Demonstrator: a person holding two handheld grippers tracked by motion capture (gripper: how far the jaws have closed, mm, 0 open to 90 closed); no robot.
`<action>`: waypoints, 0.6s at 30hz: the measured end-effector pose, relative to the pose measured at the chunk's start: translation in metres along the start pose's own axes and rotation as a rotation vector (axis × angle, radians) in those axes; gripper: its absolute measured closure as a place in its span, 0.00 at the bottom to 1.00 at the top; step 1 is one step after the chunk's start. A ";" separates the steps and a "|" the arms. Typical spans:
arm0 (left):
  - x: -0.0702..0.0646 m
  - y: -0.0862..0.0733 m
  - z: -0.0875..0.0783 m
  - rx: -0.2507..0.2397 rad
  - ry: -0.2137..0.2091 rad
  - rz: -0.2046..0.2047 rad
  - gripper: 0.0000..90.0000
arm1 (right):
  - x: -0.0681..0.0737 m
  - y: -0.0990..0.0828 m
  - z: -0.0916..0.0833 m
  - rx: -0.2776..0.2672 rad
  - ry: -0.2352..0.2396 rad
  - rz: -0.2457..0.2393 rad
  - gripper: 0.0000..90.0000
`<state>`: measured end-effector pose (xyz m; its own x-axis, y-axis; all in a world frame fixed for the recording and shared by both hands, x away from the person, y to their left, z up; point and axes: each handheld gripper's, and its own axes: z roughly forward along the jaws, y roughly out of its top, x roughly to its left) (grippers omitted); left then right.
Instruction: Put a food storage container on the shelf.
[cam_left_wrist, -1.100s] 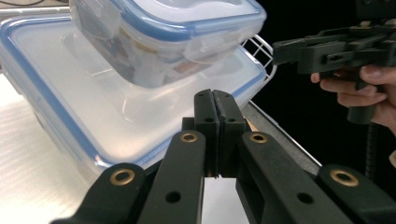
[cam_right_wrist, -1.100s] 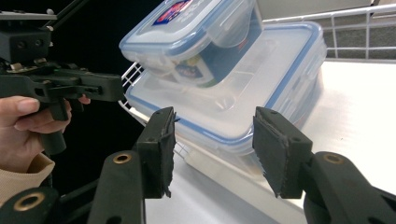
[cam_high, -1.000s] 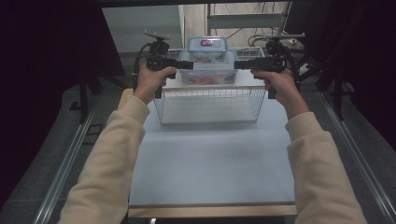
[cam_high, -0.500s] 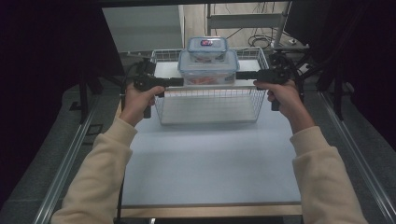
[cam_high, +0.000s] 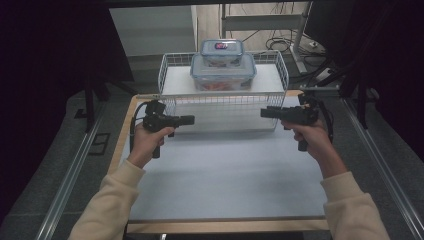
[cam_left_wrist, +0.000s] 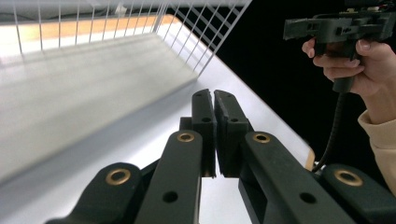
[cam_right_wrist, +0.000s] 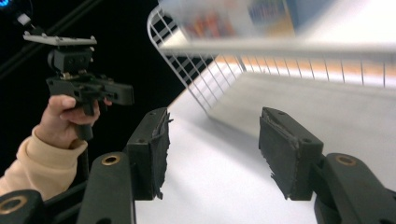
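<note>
Both hands have dropped away from the wire basket (cam_high: 223, 107) since the earlier frames: a second ago they were up at its two ends, at the top rim, and now they sit lower in the high view, in front of the basket over the pale table (cam_high: 220, 175). In the left middle of that view, the left gripper (cam_high: 189, 119) points toward the centre; its jaws are pressed together with nothing between them, as the left gripper view shows. Mirroring it at the right middle is the right gripper (cam_high: 264, 113); its jaws stand spread apart, have just been opening wider, and hold nothing, the table showing bare between the worn pads (cam_right_wrist: 157, 151).

Standing at the upper centre of the high view, at the far part of the table, the basket is touched by neither gripper. Inside it the large clear container (cam_high: 223, 73) carries the small container (cam_high: 222, 51) stacked on its lid, both where they were before.
</note>
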<state>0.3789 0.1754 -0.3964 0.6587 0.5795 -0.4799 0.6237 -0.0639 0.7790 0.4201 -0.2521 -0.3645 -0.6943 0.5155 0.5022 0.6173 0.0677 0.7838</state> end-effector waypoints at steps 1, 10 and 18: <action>0.001 -0.006 0.001 0.002 -0.005 -0.002 0.97 | -0.003 -0.008 -0.001 0.001 -0.002 -0.004 0.47; 0.009 -0.046 0.011 0.019 -0.025 -0.047 0.96 | -0.022 -0.065 -0.002 0.030 -0.024 0.017 0.47; 0.014 -0.069 0.022 0.042 -0.005 -0.065 0.73 | -0.025 -0.090 0.007 0.076 -0.044 0.003 0.45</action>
<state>0.3548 0.1700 -0.4661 0.6182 0.5792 -0.5314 0.6824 -0.0599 0.7286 0.3843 -0.2652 -0.4502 -0.6767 0.5526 0.4866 0.6468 0.1303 0.7514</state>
